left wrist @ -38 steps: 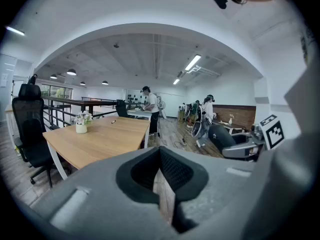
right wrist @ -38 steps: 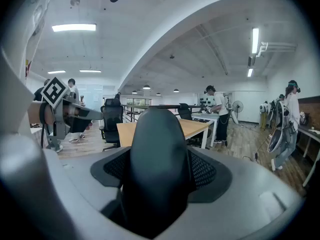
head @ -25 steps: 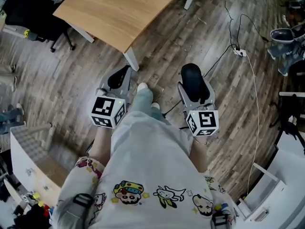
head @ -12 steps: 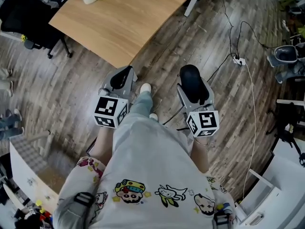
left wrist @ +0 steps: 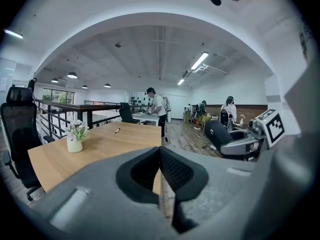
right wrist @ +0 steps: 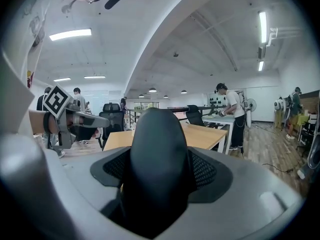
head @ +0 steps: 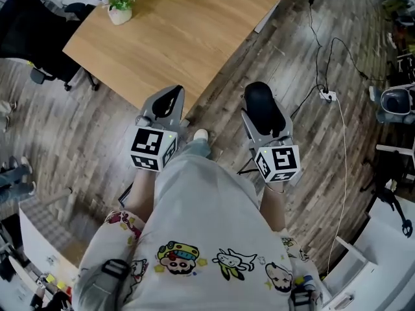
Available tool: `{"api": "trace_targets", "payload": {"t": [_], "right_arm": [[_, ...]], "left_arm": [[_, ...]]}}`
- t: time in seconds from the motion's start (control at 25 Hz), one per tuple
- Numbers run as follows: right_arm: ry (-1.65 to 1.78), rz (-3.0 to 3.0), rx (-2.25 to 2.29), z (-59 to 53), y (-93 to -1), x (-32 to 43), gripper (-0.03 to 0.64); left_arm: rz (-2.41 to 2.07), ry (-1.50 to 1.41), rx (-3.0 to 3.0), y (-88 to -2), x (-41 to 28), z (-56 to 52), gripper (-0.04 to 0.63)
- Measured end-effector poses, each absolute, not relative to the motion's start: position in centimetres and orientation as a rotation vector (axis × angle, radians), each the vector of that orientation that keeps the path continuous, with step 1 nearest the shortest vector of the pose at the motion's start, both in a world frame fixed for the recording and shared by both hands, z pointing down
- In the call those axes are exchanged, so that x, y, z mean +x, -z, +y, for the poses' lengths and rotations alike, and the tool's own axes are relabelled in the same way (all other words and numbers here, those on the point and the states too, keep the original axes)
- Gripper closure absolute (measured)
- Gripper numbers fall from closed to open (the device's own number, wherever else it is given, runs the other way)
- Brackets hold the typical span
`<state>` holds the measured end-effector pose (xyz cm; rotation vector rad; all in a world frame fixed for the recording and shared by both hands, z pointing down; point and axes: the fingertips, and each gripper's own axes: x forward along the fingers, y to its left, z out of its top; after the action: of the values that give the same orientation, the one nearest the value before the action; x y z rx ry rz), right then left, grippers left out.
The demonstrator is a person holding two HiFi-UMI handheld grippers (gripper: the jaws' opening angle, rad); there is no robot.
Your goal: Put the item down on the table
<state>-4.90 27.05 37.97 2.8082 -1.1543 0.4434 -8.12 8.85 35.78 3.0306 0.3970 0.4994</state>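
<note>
I am on the carrying step. The smooth, rounded black item (right wrist: 158, 149) is clamped in my right gripper (head: 264, 116), held over the grey-brown plank floor (head: 78, 128) and not yet above the light wooden bench (head: 188, 24). The bench's near corner lies just ahead of both grippers. The jaws stand wide because the item is broad, and their mesh-textured black pads press on its sides. My left gripper (head: 166, 103) has its jaws together with nothing between them.

The next move, as I judge it, is to bring the item forward past the bench edge. Then I lower it until its underside rests on the top, and only then let the jaws part.

The item looks like a hard, domed shell with a dull sheen, so it may rock or slide once freed. The bench top looks flat and matte, with fine wood grain. A small white pot of flowers (head: 120, 8) stands at its far left, well apart from where I would set down.
</note>
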Motion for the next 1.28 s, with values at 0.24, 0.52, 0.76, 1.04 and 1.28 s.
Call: {"api": "trace_targets", "payload": {"t": [0.24,0.52,0.76,1.04,1.28], "right_arm": [[-0.48,-1.153,2.802,24.8,-38.7,-2.1,0.265],[-0.531,-1.208,2.73,21.0,-39.2,-0.7,0.264],[-0.544,-1.332,2.624,17.7,-39.7,2.0,0.264],[-0.526,-1.559,2.473,11.3,-40.2,7.6,0.264],[-0.503,-1.794,2.226,4.8,-40.4,13.6,0.264]], "left_arm": [[0.382,-0.501,3.01,-36.4,-5.3,6.1,0.595],[0.32,-0.524,2.976,-37.4,-4.4,2.9,0.595],[0.175,-0.536,2.939,-38.6,-3.9,0.2,0.595],[-0.141,-0.515,2.909,-39.0,-2.9,-5.3,0.595],[-0.448,-0.475,2.843,-39.0,0.2,-8.8,0.595]]}}
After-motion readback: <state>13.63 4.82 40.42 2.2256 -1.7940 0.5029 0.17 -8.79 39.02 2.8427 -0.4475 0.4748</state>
